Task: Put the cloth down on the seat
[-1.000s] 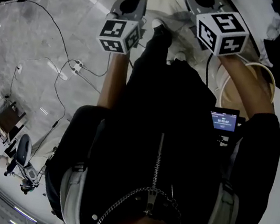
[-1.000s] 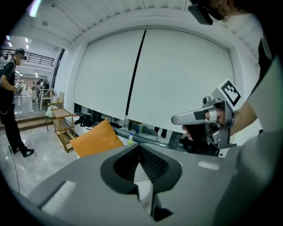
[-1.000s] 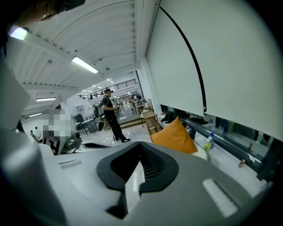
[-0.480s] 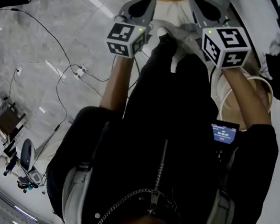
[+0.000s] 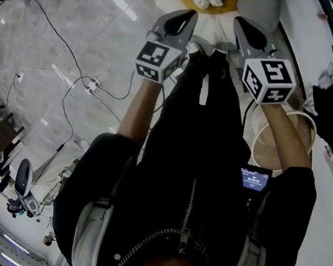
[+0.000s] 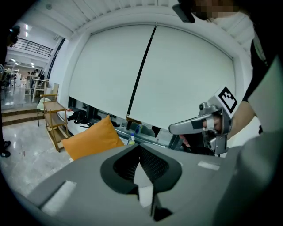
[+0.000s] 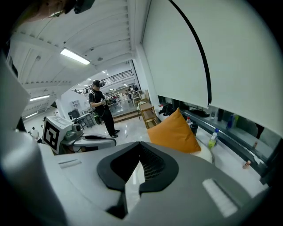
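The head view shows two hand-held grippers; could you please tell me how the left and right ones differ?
The left hand-held gripper has a dark-looking marker cube; the right hand-held gripper has a bright white one. The left slants up-right, the right up-left, tips converging. Both are shut and face the orange cushion.

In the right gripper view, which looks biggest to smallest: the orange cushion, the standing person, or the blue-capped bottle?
1. orange cushion, which covers the most picture.
2. standing person, taller but thinner, and shrunk by being far off.
3. blue-capped bottle, clearly smallest.
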